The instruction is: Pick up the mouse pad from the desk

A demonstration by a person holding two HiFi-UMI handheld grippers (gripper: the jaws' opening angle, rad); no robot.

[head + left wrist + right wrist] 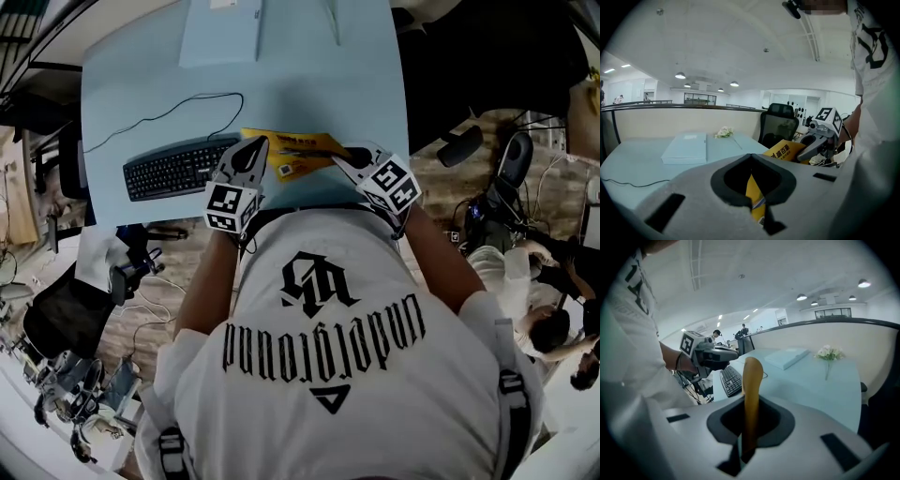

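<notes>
The pale blue desk point(309, 84) carried a black keyboard point(173, 169) on its left part and a flat box point(220, 33) at the far edge. The yellow mouse pad point(295, 155) was near the front edge, held between the two tools and, as it seemed, off the surface. The left gripper point(251, 150) was closed on its left border and the right gripper point(349, 157) on its right border. In the right gripper view the pad curled over at its free end, so I judged it thin, light and floppy. A grip on two opposite borders should keep it from folding.
</notes>
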